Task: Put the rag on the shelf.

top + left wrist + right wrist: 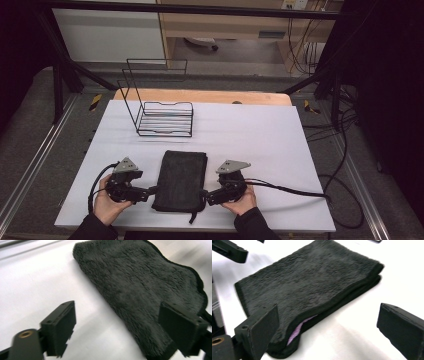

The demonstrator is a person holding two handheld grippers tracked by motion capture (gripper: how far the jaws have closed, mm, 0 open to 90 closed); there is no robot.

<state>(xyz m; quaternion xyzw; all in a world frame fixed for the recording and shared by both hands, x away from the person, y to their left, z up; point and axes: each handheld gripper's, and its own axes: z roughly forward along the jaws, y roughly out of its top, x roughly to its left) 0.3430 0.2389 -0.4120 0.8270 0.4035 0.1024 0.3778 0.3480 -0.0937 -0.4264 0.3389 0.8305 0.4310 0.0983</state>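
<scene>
On the white table [280,150], my left gripper [151,192] and right gripper [204,196] flank the folded black towel [180,180], both jaws spread wide at its near corners

A black fleecy towel [180,181] lies folded flat on the white table [280,150], near the front edge and about midway between the left and right edges, its long sides running from front to back. The pile is thick and shaggy. At one near corner the layers gape a little, showing a pale lilac patch [298,331] inside. A short black loop [193,217] trails from the front right corner.
</scene>
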